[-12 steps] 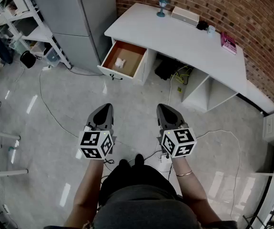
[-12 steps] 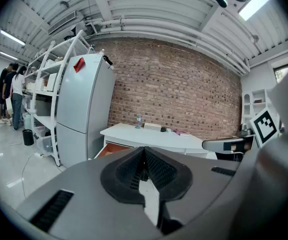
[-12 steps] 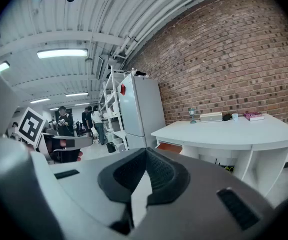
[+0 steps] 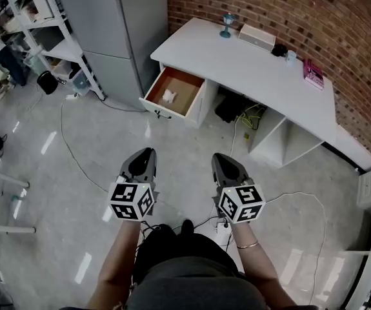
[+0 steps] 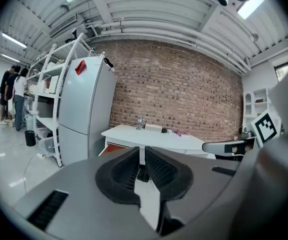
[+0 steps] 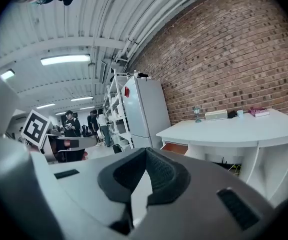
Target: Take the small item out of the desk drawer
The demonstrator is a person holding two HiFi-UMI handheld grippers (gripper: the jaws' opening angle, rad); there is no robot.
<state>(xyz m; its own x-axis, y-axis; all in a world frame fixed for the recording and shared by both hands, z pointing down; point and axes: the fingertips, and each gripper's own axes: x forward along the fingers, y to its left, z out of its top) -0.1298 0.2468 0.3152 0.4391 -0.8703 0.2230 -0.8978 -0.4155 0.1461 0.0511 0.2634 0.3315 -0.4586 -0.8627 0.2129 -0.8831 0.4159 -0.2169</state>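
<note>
Both grippers hang level above the floor, well short of the desk [image 4: 250, 60]. The left gripper [image 4: 144, 152] has its jaws closed on nothing, and so does the right gripper [image 4: 219, 157]. Bare floor lies between, crossed only by a cable [image 4: 75, 161]. The small item [image 4: 169, 96], white and too small to show a long axis, lies in the open drawer [image 4: 185, 88], at 1 o'clock from the left jaws and 11 o'clock from the right. The left looks slightly nearer. A grey refrigerator [image 4: 124, 37] flanks the drawer at 9 o'clock.

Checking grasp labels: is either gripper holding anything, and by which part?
Nothing is held. The left gripper and right gripper are shut and empty; the small white item lies in the open drawer.
</note>
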